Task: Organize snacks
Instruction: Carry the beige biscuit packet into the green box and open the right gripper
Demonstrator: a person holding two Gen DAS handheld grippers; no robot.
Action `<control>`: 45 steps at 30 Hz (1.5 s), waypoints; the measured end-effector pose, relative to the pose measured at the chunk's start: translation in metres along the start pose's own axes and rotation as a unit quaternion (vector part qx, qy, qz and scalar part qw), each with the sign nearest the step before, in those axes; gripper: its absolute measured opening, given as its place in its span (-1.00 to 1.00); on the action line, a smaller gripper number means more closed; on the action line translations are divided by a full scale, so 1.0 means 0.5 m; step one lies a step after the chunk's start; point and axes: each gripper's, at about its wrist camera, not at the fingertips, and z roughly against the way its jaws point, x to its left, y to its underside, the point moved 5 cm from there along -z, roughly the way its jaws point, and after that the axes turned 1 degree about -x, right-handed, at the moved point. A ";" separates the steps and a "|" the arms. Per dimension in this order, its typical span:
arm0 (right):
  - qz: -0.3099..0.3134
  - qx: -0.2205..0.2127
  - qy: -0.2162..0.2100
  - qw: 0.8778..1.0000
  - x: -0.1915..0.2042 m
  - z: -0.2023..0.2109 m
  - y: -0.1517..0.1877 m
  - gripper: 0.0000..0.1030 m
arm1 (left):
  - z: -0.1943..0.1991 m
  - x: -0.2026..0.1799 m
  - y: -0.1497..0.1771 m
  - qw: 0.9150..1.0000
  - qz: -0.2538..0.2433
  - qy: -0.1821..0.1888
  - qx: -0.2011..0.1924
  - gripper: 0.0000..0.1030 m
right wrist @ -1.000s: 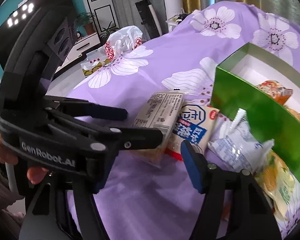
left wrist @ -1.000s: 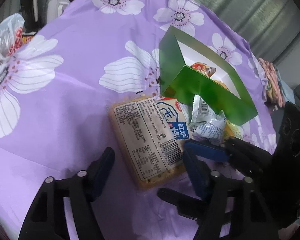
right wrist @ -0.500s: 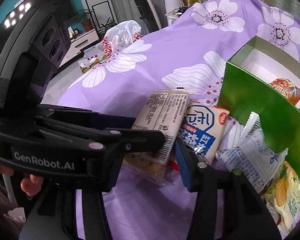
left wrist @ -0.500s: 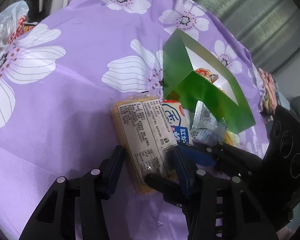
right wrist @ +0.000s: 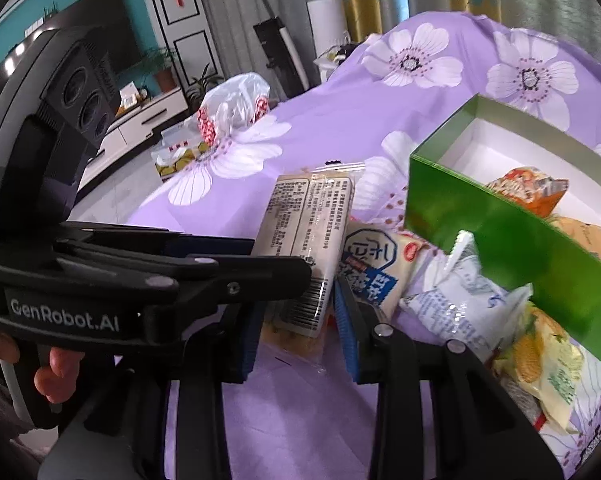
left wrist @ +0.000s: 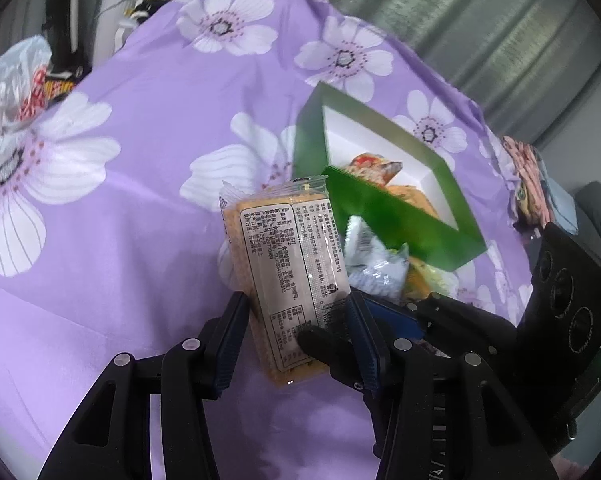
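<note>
A long cracker pack (left wrist: 288, 264) in clear wrap, label side up, is tilted up off the purple flowered cloth (left wrist: 140, 140). My left gripper (left wrist: 294, 312) is shut on its long edges near the lower end. My right gripper (right wrist: 296, 312) comes in from the right, and its jaws are closing with the pads touching the cracker pack's (right wrist: 304, 232) barcode end. Just beyond stands the open green box (right wrist: 500, 232) with an orange snack bag (right wrist: 528, 188) inside. A white-and-blue pack (right wrist: 376, 264), a silvery packet (right wrist: 460, 300) and a yellow corn pack (right wrist: 540, 356) lie against the box wall.
A white plastic bag (right wrist: 228, 108) with red print sits on the far left of the cloth. A hand (right wrist: 56, 364) holds the left gripper's handle. A TV cabinet (right wrist: 140, 120) and the floor lie beyond the table's left edge. Folded fabric (left wrist: 528, 184) lies at the far right.
Both grippers closed from wide open onto the cracker pack. The left one then raised it, so the pack now tilts up off the cloth and hides most of the white-and-blue pack.
</note>
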 end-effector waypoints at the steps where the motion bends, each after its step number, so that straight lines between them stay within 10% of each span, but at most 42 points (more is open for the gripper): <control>1: -0.001 -0.006 0.002 1.000 -0.001 0.007 -0.003 -0.32 | 0.002 -0.008 -0.004 1.000 -0.003 0.001 -0.002 -0.03; 26: -0.047 -0.122 0.094 0.987 -0.182 0.200 -0.080 -0.32 | -0.065 -0.269 -0.158 0.992 -0.113 0.056 -0.018 -0.03; 45: -0.095 -0.114 0.124 0.981 -0.350 0.186 -0.087 -0.32 | -0.214 -0.328 -0.204 0.990 -0.120 0.068 0.030 -0.03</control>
